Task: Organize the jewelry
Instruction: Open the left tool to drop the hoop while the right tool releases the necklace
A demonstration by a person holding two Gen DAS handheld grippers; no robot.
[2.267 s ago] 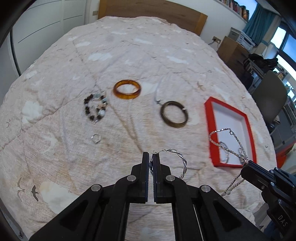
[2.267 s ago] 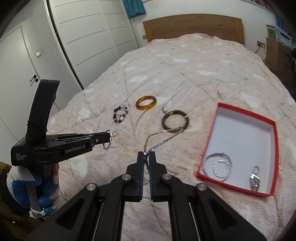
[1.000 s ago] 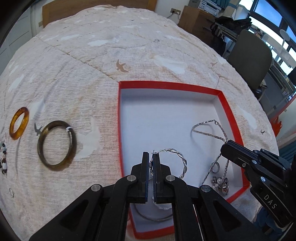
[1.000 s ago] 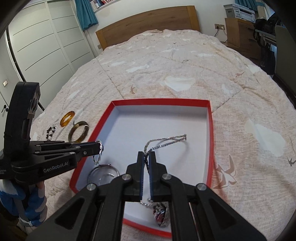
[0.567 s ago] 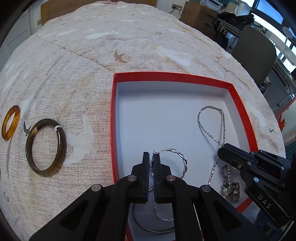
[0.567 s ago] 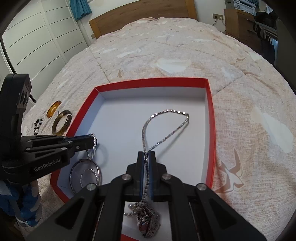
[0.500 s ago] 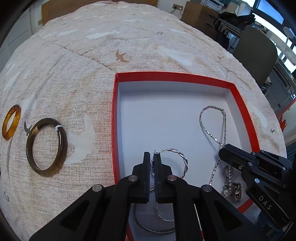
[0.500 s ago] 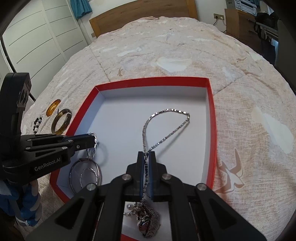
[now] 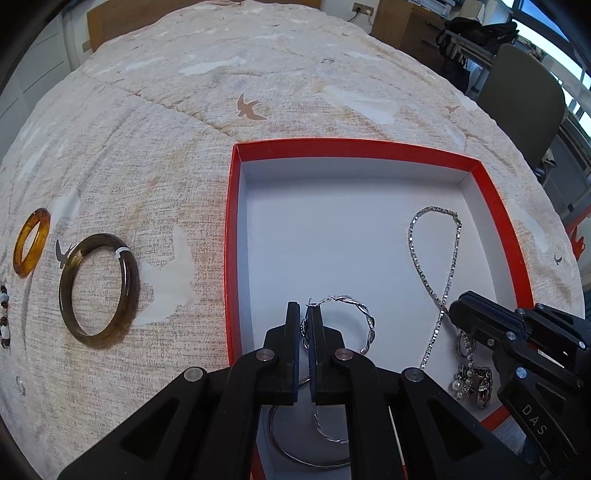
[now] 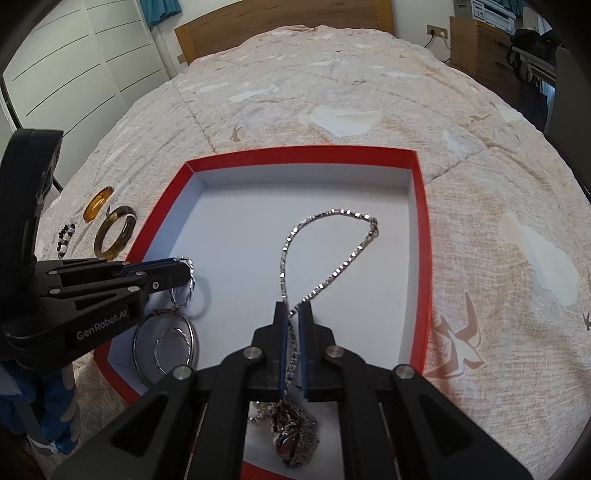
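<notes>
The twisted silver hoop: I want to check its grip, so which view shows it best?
The left wrist view: the twisted silver hoop shows almost whole beside the left gripper. The right wrist view shows only a foreshortened part.

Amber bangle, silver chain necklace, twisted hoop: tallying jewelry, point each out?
amber bangle [image 9: 31,242], left wrist view, its band
silver chain necklace [image 10: 334,274], right wrist view, chain links
twisted hoop [image 9: 370,325], left wrist view, right curve

I'm looking across a bed under a beige quilt [image 10: 332,92] printed with birds, a wooden headboard [image 10: 280,22] behind it. White wardrobe doors [image 10: 81,59] stand left; right — a wooden cabinet [image 10: 480,33], a grey chair [image 9: 524,92] (window daylight beyond).
</notes>
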